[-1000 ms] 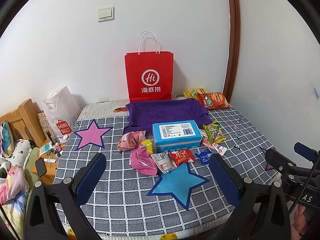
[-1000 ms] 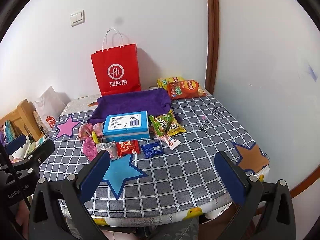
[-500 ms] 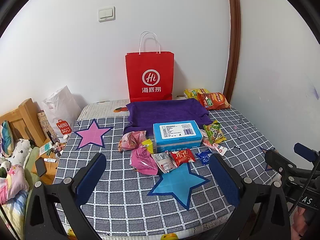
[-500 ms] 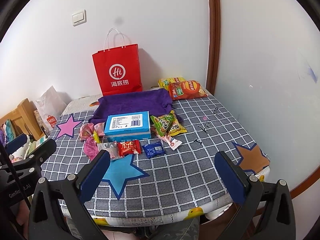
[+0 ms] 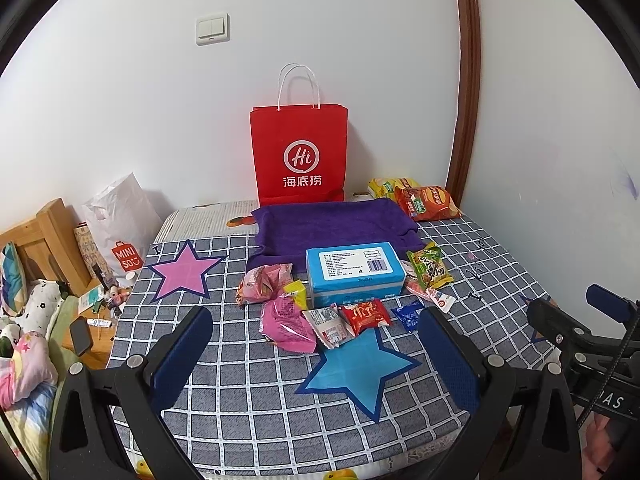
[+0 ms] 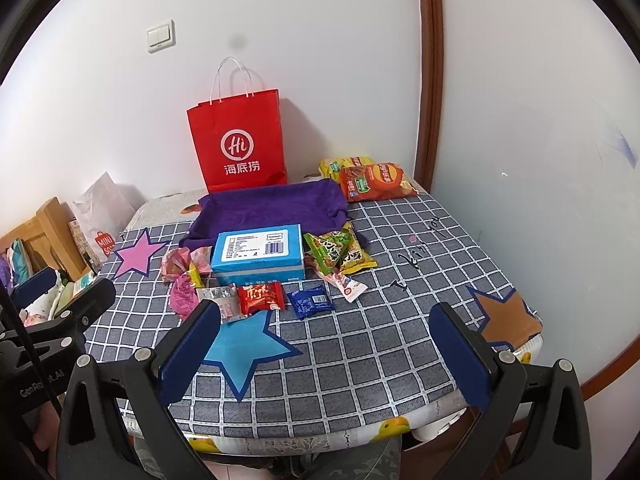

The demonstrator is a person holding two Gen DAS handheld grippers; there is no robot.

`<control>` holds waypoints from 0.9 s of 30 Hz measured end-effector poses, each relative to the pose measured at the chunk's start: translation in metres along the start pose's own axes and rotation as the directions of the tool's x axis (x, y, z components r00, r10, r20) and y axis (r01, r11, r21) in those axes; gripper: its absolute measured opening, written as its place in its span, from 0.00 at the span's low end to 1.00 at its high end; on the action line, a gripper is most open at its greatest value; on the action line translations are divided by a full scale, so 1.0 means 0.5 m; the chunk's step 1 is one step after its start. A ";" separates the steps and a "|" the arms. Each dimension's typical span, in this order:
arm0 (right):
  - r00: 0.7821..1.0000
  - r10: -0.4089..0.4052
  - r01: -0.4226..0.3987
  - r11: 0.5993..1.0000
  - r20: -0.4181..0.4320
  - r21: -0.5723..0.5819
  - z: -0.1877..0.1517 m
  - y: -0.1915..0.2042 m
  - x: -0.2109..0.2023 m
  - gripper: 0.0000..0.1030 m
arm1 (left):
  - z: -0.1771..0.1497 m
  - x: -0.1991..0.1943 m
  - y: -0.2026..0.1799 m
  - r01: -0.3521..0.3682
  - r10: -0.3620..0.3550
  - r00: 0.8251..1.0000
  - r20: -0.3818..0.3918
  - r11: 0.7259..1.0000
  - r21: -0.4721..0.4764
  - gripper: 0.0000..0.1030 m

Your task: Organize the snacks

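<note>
Several snack packets lie around a blue box (image 5: pixel 354 272) (image 6: pixel 258 254) on the checked tablecloth: pink packets (image 5: pixel 286 322), a red packet (image 5: pixel 364 314) (image 6: pixel 260 296), a small blue packet (image 5: pixel 408 316) (image 6: pixel 312 300), green packets (image 5: pixel 428 266) (image 6: pixel 336 250). Chip bags (image 5: pixel 426 202) (image 6: pixel 374 182) lie at the back right. A red paper bag (image 5: pixel 300 156) (image 6: pixel 240 144) stands against the wall behind a purple cloth (image 5: pixel 332 228) (image 6: pixel 272 208). My left gripper (image 5: pixel 316 344) and right gripper (image 6: pixel 326 340) are both open and empty, held above the table's front edge.
Paper stars lie on the cloth: pink (image 5: pixel 182 272), blue (image 5: pixel 356 368) (image 6: pixel 244 348), brown (image 6: pixel 506 318). A white Miniso bag (image 5: pixel 122 226) and a wooden bed frame (image 5: pixel 40 236) stand left of the table. The wall corner bounds the right side.
Both views have shifted very slightly; the grippers stay open and nothing on the table has moved.
</note>
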State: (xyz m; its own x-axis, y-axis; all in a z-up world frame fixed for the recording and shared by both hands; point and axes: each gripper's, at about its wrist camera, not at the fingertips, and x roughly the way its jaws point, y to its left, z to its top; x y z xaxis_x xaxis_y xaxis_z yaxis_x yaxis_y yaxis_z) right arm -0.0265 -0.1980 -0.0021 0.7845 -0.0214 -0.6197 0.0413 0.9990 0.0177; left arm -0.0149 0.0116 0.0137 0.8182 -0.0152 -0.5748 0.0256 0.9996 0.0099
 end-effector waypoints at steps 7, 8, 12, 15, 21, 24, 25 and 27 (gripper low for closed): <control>1.000 0.008 -0.008 1.000 -0.015 0.010 0.004 -0.002 0.027 0.99 | 0.005 0.025 0.000 0.007 -0.007 1.000 -0.004 1.000 0.000 1.00; 1.000 0.002 -0.002 1.000 -0.017 0.007 0.006 -0.001 0.033 0.99 | 0.005 0.031 -0.001 0.006 -0.006 1.000 -0.004 1.000 0.001 1.00; 1.000 0.000 0.000 1.000 -0.020 -0.004 0.009 -0.002 0.052 0.99 | 0.006 0.056 0.003 0.002 -0.002 1.000 -0.014 1.000 0.007 1.00; 0.999 -0.007 0.007 1.000 -0.033 0.003 0.010 -0.010 0.072 0.99 | 0.004 0.082 0.014 -0.001 0.001 1.000 -0.027 1.000 0.001 1.00; 0.997 -0.034 0.035 0.999 -0.074 0.012 -0.001 -0.031 0.136 0.99 | -0.009 0.154 0.046 -0.024 0.022 0.996 -0.089 0.999 -0.022 1.00; 0.996 -0.036 0.037 0.999 -0.085 0.017 -0.015 -0.049 0.175 0.99 | -0.020 0.194 0.068 -0.045 0.041 0.991 -0.128 0.998 -0.032 1.00; 0.996 -0.033 0.035 0.999 -0.085 0.024 -0.019 -0.056 0.186 0.99 | -0.024 0.206 0.074 -0.049 0.044 0.989 -0.140 0.998 -0.033 1.00; 0.995 -0.026 0.030 0.999 -0.096 0.043 -0.027 -0.072 0.212 0.99 | -0.032 0.230 0.089 -0.061 0.054 0.986 -0.161 0.997 -0.041 1.00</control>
State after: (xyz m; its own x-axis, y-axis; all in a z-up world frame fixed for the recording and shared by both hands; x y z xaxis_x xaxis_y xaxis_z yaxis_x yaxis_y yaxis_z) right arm 0.0469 -0.2358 -0.0789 0.7200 -0.0435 -0.6927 0.0918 0.9952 0.0330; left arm 0.0711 0.0549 -0.0651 0.7155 0.0424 -0.6973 -0.0481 0.9988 0.0114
